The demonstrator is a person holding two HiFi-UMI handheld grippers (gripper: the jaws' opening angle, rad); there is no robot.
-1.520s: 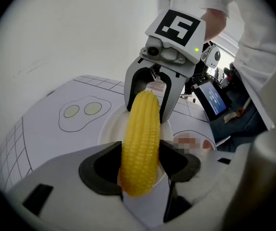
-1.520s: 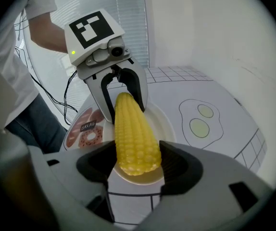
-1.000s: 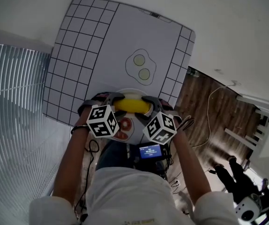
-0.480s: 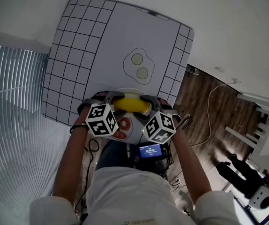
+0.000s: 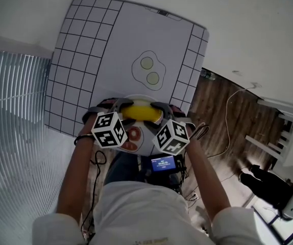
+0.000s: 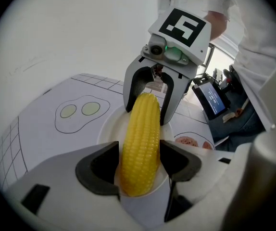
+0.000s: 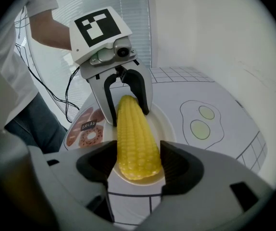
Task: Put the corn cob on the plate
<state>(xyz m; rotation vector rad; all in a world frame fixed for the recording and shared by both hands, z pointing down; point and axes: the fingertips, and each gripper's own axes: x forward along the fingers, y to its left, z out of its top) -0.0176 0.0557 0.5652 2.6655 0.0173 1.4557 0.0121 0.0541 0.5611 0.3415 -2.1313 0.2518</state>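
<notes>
Little changed over the last second. On the mat [image 5: 111, 50], over the plate [image 7: 163, 124], the corn [image 5: 141, 112] stayed put (contact unconfirmed), with left gripper [image 6: 139, 165] and right gripper [image 7: 137, 160] each clamped on an end. I judged release pending.

Only one word reads clearly: "BREAD", in pale capitals on a small dark label [image 7: 88, 126]. It sits on the printed picture of bread and a doughnut [image 7: 82, 133], on the mat [image 7: 224, 129] just beside the plate [image 7: 168, 125], on the side towards the person.

Just past that picture from the plate, by the person's lap, a small lit screen [image 5: 163, 163] shows a line of pale figures on blue, too small to read.

On the near side of the plate, two marker cubes [image 5: 109, 129] [image 5: 171, 137] carry black-and-white square code patterns, with no letters or numbers.
</notes>
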